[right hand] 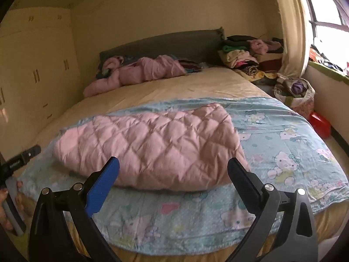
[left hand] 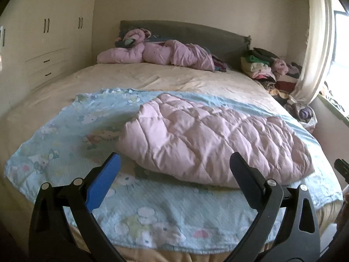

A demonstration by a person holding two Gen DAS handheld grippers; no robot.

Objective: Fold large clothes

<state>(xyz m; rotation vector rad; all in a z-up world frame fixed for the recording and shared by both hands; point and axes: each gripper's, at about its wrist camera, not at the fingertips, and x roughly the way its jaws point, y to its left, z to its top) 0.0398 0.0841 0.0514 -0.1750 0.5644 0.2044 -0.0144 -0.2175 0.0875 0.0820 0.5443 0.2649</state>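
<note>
1. nearest the lens, the left gripper (left hand: 174, 163) hangs above the foot of the bed (left hand: 152, 74) with its jaws spread wide and nothing between them; one finger carries a blue pad (left hand: 104, 183).
2. just beyond lies a light blue cartoon-print blanket (left hand: 65, 135), spread flat across the near half of the mattress.
3. on top of it, toward the middle, rests the pink quilted comforter (left hand: 207, 137), already doubled into a thick, rounded bundle.
4. the right gripper (right hand: 173, 163) hovers over the same near edge, jaws likewise wide apart and empty.
5. at the far left of the right wrist view, a hand (right hand: 8, 207) holds the other tool's handle.
6. judged by its puffy stitching, the comforter should be light, soft and floppy, likely to sag and slide open unless both ends are taken together.
7. sensible holds look like the two near corners or the folded edge, pinched through all layers.
8. further right, folded clothes (right hand: 237, 54) are stacked beside the headboard, near the curtain (right hand: 292, 32).
</note>
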